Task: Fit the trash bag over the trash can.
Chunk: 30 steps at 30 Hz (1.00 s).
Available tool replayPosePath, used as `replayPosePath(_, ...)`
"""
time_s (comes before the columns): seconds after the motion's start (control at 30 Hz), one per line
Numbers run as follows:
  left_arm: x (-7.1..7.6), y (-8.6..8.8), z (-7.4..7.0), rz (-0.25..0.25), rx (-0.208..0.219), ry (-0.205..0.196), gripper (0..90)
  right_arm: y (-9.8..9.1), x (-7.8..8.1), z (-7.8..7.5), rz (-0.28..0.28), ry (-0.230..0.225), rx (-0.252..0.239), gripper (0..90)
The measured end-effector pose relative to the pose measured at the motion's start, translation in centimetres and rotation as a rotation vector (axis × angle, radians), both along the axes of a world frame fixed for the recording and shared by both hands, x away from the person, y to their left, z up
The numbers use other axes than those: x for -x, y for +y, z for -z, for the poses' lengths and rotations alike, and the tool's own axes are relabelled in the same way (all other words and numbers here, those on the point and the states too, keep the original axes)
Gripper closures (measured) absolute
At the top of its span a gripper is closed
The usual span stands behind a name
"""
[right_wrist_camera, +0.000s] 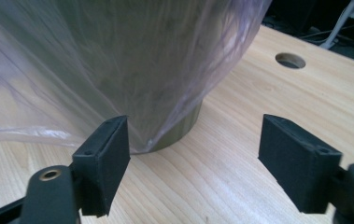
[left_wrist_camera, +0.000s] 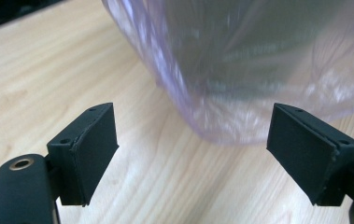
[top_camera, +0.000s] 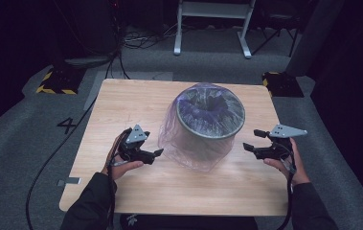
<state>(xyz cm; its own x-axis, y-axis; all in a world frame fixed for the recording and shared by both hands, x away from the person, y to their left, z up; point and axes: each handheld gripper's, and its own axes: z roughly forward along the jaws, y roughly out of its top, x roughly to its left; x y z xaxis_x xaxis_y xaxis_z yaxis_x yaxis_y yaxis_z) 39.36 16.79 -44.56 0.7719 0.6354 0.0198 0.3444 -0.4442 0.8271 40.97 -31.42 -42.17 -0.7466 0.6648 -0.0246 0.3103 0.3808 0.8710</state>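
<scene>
— High view first: sitting mid-surface, a round bin wearing a thin purple bag liner, folded over the rim and draping down outside to the wooden surface.

— Handling how, by the look of it?

— Judging the liner as flimsy, light, slick and easily torn; bunching and sliding under a pinch rather than holding shape. Judging the bin as stiff and fairly light, probably tipping or skating if tugged from one side only.

— Best place for taking hold?

— Probably pinching the loose skirt of film low on each side, or the folded edge at the rim, pulling evenly from both flanks.

— And each hand-held gripper?

— Left hand-held gripper hovering just beside the liner's left fold, jaws spread wide, gripping nothing. Right hand-held gripper standing near the bin's right side, jaws likewise gaping, nothing between the pads.

— Anything hard to make out?

— Plenty. Blurring badly in the left gripper view; hiding the bin's base behind film there. Failing to show the bin's bottom inside, dark under the liner. Cutting off the rim in both gripper views.
</scene>
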Motion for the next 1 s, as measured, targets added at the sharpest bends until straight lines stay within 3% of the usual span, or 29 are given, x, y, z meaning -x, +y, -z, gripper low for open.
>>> replayPosePath(0.17,0.1,0.1,1.5,0.005,-0.034,0.054,15.7,0.0,0.4,-1.2,-0.013,-0.024,-0.045,21.0)
replayPosePath(0.23,0.2,0.1,2.0,0.003,-0.058,0.054,15.6,0.0,0.5,-1.7,-0.011,-0.038,-0.055,20.8)
replayPosePath(0.3,0.2,0.0,2.6,0.012,-0.075,0.075,15.7,0.1,0.7,-2.2,-0.007,-0.049,-0.042,20.1)
replayPosePath(0.37,0.0,0.0,3.2,0.027,-0.081,0.124,15.8,0.2,0.7,-2.5,-0.007,-0.062,-0.032,20.1)
replayPosePath(0.57,0.4,-0.1,4.3,0.028,-0.105,0.148,15.7,0.5,1.0,-3.7,0.005,-0.102,-0.040,20.0)
replayPosePath(0.77,0.3,-0.1,4.7,0.032,-0.075,0.187,15.7,0.9,1.1,-4.6,0.000,-0.125,-0.035,19.9)
replayPosePath(0.8,0.2,-0.1,4.8,0.038,-0.085,0.192,15.7,1.0,1.2,-4.6,0.001,-0.124,-0.035,19.8)
replayPosePath(0.87,0.2,-0.2,4.9,0.038,-0.087,0.192,15.7,1.2,1.2,-4.9,0.001,-0.135,-0.032,19.7)
replayPosePath(0.93,0.4,-0.3,5.1,0.023,-0.103,0.167,15.6,1.3,1.2,-5.1,-0.001,-0.138,-0.036,19.8)
replayPosePath(1.0,0.4,-0.6,5.4,0.031,-0.125,0.174,15.8,1.4,1.3,-5.4,-0.008,-0.146,-0.031,19.8)
